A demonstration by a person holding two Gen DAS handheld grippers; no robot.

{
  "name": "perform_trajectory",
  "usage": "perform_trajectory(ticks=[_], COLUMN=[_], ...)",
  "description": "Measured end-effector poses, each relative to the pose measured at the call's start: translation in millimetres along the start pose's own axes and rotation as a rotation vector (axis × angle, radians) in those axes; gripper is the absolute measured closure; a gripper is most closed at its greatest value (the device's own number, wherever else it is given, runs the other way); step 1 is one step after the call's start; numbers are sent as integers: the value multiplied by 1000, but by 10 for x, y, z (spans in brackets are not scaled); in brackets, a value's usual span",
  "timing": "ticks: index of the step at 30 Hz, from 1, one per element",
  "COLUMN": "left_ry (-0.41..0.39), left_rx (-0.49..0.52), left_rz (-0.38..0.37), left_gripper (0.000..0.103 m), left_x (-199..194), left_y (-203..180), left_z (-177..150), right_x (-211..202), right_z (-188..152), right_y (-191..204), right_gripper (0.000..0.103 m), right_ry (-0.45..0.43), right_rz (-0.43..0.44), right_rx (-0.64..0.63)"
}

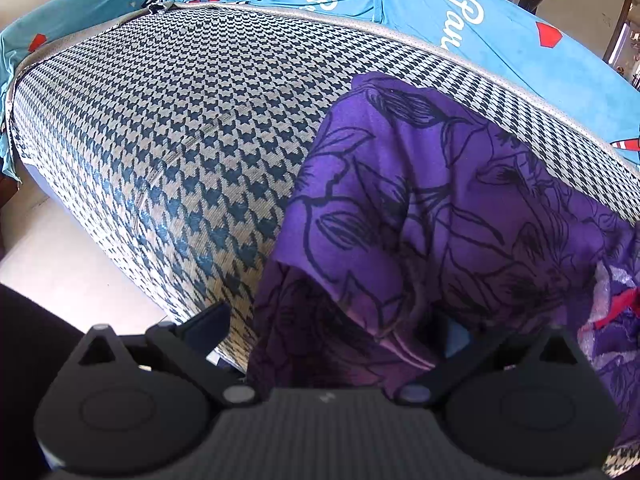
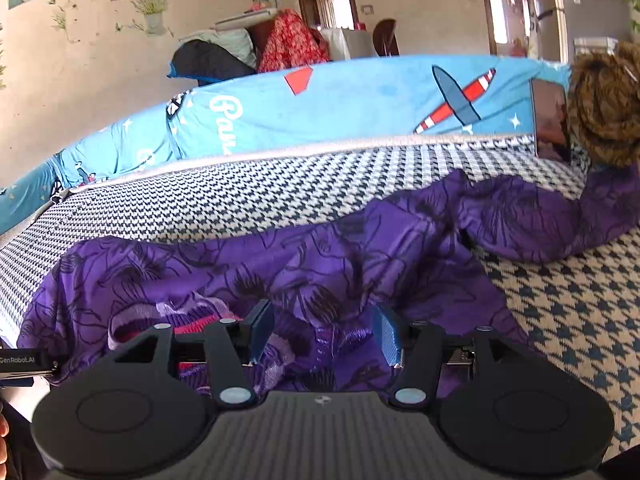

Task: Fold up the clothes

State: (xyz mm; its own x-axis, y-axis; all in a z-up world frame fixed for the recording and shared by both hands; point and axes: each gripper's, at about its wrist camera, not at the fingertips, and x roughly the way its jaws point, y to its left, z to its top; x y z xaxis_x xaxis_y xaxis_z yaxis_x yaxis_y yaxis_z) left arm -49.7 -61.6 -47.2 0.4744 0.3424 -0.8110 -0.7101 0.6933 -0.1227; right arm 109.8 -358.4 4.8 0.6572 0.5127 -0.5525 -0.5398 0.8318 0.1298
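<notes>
A purple garment printed with black outlined flowers (image 2: 320,264) lies rumpled along the near edge of a bed covered by a woven mat in a dark blue and cream houndstooth pattern (image 1: 160,128). One end of the cloth trails toward the mat's right side, where it runs up against a brown furry bundle (image 2: 604,116) with a dark phone-like slab (image 2: 550,120) propped beside it at the mat's far right corner. A strip of pale lace and red trim (image 2: 188,320) shows among the folds near the mat's near left edge.

The right gripper (image 2: 322,334) hangs low over the garment with its blue-padded fingers (image 2: 262,330) spread apart; cloth lies below the gap, but the pads do not press on it.

The left gripper (image 1: 332,332) is at the near edge of the mat, and the purple cloth is draped over its right finger, hiding it almost wholly. The left finger (image 1: 208,326) stands clear of the fabric. Whether anything is pinched there cannot be told.

Beyond the mat's far edge runs a bright blue sheet with red-and-white cartoon planes and white lettering (image 2: 360,100). Behind it, piled dark and red floral clothing (image 2: 292,44) rests against a cream wall.
</notes>
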Motion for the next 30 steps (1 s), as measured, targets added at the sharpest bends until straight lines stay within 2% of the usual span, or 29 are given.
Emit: perform_trajectory(ticks=[2, 9, 16, 21, 26, 30], left_ry=[-4, -51, -63, -58, -28, -15], left_rx=[4, 3, 2, 21, 16, 15], left_rz=[-5, -55, -108, -131, -163, -188], left_gripper=[0, 0, 0, 0, 0, 0], left_x=[-24, -232, -286, -277, -265, -230], left_y=[1, -65, -132, -157, -188, -179], left_z=[-18, -149, -183, -200, -272, -233], right_x=[-33, 112, 277, 309, 286, 235], right_z=[11, 59, 45, -26, -154, -199], right_y=[72, 213, 301, 338, 234, 171], right_gripper=[49, 49, 49, 48, 42, 42], right_ry=[-33, -62, -53, 23, 153, 177], right_rz=[19, 109, 166, 143, 115, 96], right_rx=[-37, -72, -75, -126, -93, -73])
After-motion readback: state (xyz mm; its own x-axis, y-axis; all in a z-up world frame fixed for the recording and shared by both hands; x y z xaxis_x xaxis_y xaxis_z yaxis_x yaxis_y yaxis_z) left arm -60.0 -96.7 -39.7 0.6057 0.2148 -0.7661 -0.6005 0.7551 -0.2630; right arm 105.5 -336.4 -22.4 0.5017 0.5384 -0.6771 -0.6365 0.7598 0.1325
